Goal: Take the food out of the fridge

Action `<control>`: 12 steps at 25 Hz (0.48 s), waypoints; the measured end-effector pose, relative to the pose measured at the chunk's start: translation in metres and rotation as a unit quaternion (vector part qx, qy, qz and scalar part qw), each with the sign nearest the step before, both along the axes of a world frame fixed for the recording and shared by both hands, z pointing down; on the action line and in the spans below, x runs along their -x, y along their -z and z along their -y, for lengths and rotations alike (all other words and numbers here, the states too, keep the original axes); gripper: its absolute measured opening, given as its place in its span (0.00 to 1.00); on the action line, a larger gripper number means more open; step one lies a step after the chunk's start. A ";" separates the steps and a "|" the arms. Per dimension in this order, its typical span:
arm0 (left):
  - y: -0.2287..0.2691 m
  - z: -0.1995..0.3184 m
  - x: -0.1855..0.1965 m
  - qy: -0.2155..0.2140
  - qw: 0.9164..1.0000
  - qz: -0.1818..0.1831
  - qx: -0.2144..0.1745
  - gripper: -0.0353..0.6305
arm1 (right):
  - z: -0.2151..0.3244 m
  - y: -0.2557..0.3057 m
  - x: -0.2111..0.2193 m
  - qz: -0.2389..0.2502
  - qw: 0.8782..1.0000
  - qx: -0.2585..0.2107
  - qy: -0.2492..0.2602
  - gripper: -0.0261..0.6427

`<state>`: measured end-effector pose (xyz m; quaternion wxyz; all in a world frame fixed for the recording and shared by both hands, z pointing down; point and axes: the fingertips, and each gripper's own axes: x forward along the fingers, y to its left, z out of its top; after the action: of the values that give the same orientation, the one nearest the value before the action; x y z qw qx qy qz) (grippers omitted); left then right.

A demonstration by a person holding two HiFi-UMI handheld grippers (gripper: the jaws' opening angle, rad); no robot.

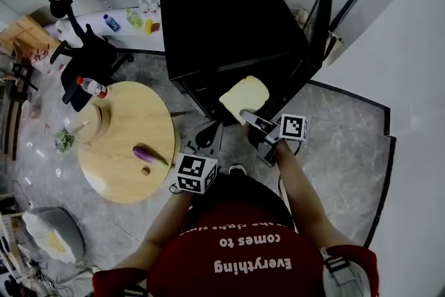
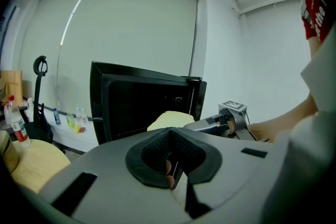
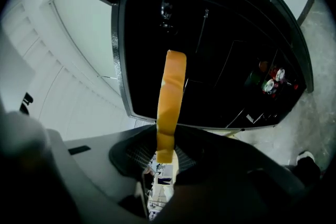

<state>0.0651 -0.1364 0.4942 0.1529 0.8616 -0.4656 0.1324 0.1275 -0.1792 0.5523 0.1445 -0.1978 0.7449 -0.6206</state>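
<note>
A pale slice of bread (image 1: 245,97) hangs in front of the open black fridge (image 1: 229,24), with my right gripper (image 1: 248,115) shut on its near edge. In the right gripper view the bread (image 3: 170,102) shows edge-on, its orange crust rising from between the jaws against the dark fridge interior (image 3: 220,60). My left gripper (image 1: 207,134) is held low, close to the person's body, between the table and the fridge. Its jaws (image 2: 173,168) look closed together with nothing between them. The left gripper view also shows the bread (image 2: 169,119) and the right gripper (image 2: 210,124) before the fridge (image 2: 136,107).
A round wooden table (image 1: 125,181) stands left of the fridge with a purple eggplant (image 1: 148,154) and a bottle (image 1: 92,87) on it. A black chair (image 1: 87,59) is behind it. The fridge door (image 1: 321,17) stands open at the right, with cans (image 3: 270,81) on its shelf.
</note>
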 end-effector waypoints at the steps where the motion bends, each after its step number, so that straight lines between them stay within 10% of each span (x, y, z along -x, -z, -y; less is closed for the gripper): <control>1: 0.001 0.000 0.000 -0.003 1.000 0.000 -0.002 0.06 | -0.004 0.005 0.000 0.005 1.000 -0.004 0.003 0.18; 12: 0.037 -0.015 -0.005 -0.047 0.998 -0.003 -0.046 0.06 | -0.031 0.060 0.000 0.014 0.997 -0.075 0.022 0.18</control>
<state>0.0699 -0.1213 0.4576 0.1083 0.8890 -0.4296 0.1155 0.1274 -0.1478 0.4925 0.1555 -0.1608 0.7913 -0.5690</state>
